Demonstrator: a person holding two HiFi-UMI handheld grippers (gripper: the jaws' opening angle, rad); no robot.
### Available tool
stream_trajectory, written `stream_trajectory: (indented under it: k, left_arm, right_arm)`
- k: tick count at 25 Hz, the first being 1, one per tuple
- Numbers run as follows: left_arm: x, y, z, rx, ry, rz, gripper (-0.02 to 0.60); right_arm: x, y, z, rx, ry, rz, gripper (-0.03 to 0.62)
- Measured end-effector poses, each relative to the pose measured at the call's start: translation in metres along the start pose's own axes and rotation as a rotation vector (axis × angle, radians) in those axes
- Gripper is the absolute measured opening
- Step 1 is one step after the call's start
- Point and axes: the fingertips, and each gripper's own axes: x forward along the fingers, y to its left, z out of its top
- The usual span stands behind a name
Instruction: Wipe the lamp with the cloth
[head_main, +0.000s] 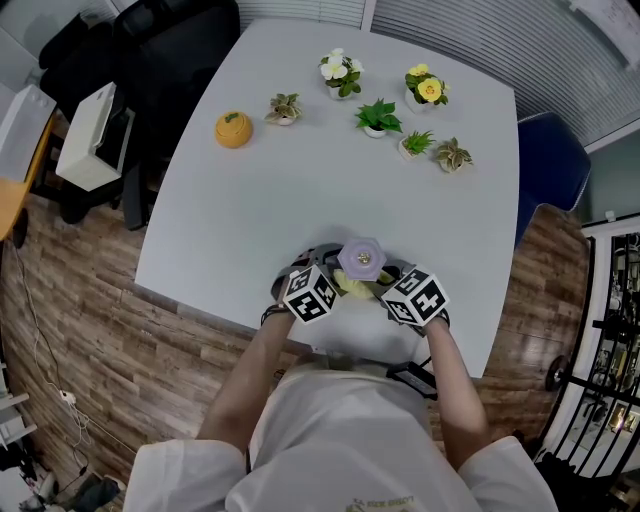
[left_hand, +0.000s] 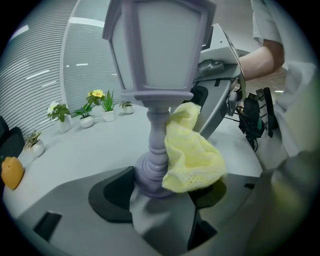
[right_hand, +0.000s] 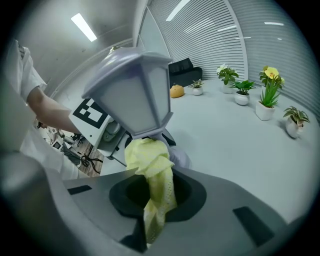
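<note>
Lamp & cloth – only partly seen

Head view: lamp (head_main: 361, 259) top hides its own stem + base; cloth (head_main: 350, 287) just a yellow sliver btwn marker cubes (head_main: 310, 294); jaw tips sit under those cubes, can't see them. Left gripper view: lamp roof cut off by top edge, cloth covers stem's right side, base's foot sunk behind left gripper (left_hand: 161, 197). Right gripper view: cloth hides stem; cloth's lower end vanishes into right gripper (right_hand: 155, 202). Potted plants (head_main: 378, 117) too small to ID.

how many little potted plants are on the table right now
6, at the far side of the table: a pale one, white-flowered, leafy green, yellow-flowered, spiky green, striped. None seem hidden.
</note>
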Motion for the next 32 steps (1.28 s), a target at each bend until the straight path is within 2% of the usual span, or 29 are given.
stream_trajectory:
  k: [17, 22, 32]
  left_arm:
    - [0.0, 0.0, 0.0, 0.002, -0.001, -0.001, 0.301]
    - [0.001, 0.001, 0.0, 0.002, -0.002, 0.0, 0.301]
    - [0.001, 0.001, 0.001, 0.002, -0.004, 0.001, 0.301]
  right_arm:
    - [-0.01, -0.028, 0.016, 0.04, -0.077, -0.109, 0.044]
    - [-0.011, -0.036, 0.025, 0.098, -0.133, -0.092, 0.044]
    - [-0.004, -0.038, 0.039, 0.104, -0.18, -0.033, 0.043]
